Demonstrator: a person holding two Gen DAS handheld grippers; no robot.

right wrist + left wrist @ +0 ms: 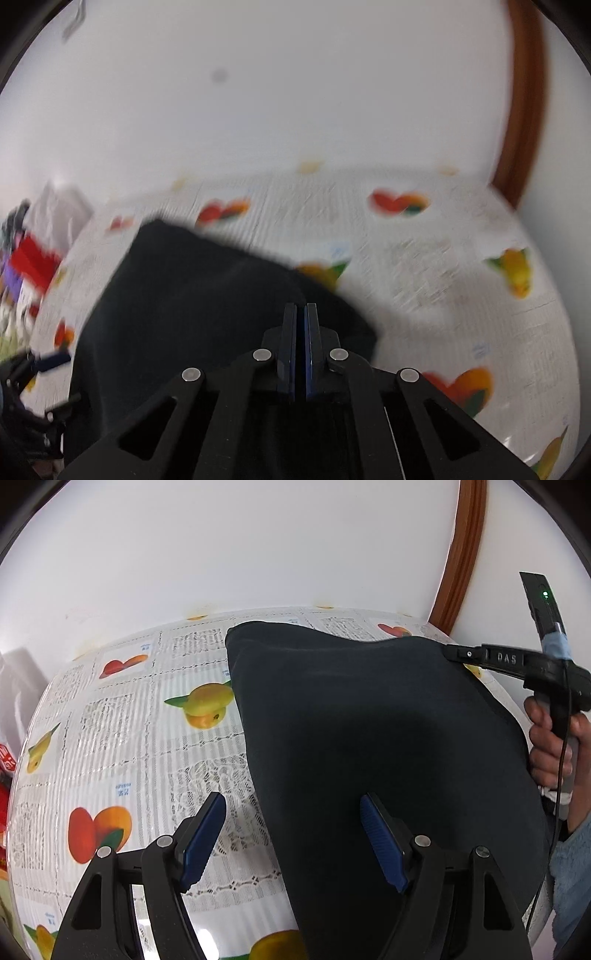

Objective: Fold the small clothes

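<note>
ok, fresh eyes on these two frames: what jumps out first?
The dark garment dominates, spread over the middle and right of the fruit-print tablecloth. The right gripper has its jaws closed on the garment's far right corner, lifting it, with the person's hand on the handle at the right edge. The left gripper sits near the cloth's near edge, jaws wide apart and holding nothing.

Surface under my rig: one table (122, 746) in a white lace-pattern cover printed with fruit. Lying on it: one dark garment (369, 738), spread flat, its left edge running between my left tongs' (293, 843) open fingers, its far right corner at my right tongs (452, 652).
</note>
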